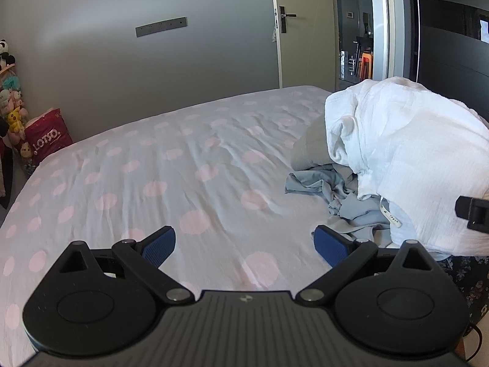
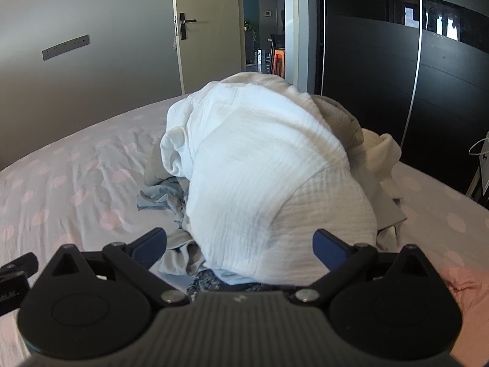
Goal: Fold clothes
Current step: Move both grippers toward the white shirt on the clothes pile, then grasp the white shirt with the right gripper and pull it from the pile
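A heap of unfolded clothes lies on the bed. A white crinkled garment [image 1: 406, 159] [image 2: 259, 165] covers the top of the heap. A light blue garment [image 1: 336, 192] [image 2: 159, 197] spills out at its left foot, and beige and cream pieces [image 2: 360, 140] lie behind. My left gripper [image 1: 244, 244] is open and empty above the bare sheet, left of the heap. My right gripper [image 2: 240, 246] is open and empty, with the near end of the white garment between its fingers' line of sight.
The bed sheet [image 1: 152, 183] is white with pink dots. A dark floral fabric [image 2: 211, 281] lies under the heap's near edge. Plush toys and a red bag [image 1: 49, 137] stand on the floor at the far left. A dark wardrobe [image 2: 397, 91] stands to the right.
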{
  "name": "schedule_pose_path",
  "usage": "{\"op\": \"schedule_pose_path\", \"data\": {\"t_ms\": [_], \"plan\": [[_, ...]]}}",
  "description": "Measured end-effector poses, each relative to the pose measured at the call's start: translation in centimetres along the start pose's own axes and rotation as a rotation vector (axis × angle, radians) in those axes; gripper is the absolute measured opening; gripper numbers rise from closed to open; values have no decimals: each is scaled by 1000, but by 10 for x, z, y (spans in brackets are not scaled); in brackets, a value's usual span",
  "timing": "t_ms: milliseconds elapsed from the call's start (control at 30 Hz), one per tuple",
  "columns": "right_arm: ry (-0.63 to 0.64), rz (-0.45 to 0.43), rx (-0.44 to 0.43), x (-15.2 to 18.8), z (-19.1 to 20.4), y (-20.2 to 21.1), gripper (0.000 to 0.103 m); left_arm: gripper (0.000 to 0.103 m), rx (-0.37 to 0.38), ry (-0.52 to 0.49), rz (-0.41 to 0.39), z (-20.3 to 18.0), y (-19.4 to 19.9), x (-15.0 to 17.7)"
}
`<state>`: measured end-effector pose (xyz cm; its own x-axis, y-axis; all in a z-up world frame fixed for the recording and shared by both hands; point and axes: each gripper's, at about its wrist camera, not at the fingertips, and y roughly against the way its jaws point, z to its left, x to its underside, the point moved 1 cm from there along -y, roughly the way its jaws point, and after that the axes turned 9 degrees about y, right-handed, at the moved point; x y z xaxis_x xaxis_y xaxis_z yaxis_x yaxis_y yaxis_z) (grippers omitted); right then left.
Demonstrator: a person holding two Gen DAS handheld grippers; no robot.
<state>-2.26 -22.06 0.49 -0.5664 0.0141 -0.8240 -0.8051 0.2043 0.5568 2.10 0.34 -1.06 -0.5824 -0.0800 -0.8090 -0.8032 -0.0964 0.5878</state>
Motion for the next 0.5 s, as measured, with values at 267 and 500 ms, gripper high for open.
{"op": "schedule_pose_path", "data": {"t_ms": [267,500], "plan": [[133,-45,59,-55,-30,-49,77,99,-35,13,22,11,-24,-11],[215,52,65,-76,-33,-93,11,99,-67,49,44,27,-36,-20]]}}
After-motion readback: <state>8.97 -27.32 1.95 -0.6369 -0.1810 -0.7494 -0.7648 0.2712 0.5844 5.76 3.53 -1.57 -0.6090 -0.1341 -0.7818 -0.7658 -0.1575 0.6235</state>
